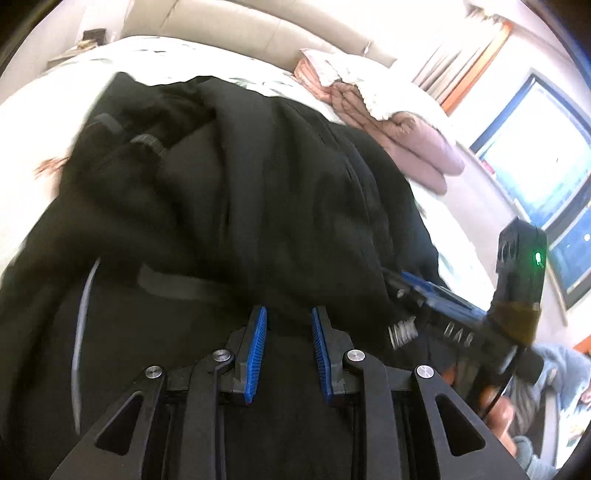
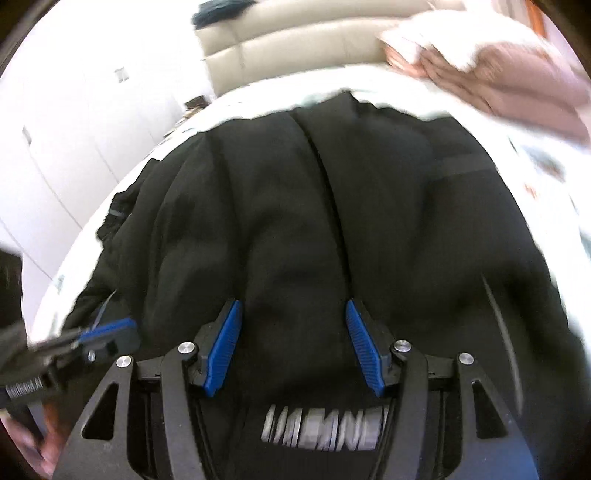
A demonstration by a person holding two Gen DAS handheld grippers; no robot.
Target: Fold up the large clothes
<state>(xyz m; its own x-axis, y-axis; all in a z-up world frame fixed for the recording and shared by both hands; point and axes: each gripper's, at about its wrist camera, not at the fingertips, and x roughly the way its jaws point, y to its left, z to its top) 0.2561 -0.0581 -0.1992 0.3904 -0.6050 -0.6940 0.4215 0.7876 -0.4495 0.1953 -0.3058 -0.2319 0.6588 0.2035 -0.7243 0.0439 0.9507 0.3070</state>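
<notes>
A large black garment lies bunched on a white bed, with grey straps and white lettering near its hem. It also fills the right wrist view. My left gripper hovers over its near edge, jaws apart with nothing between the blue pads. My right gripper is wide open above the cloth's middle, empty. The right gripper's body shows at the garment's right edge in the left wrist view. The left gripper shows at lower left in the right wrist view.
A folded pink and white quilt lies at the bed's far right, also in the right wrist view. A beige headboard stands behind. A window is at right, white cabinets at left.
</notes>
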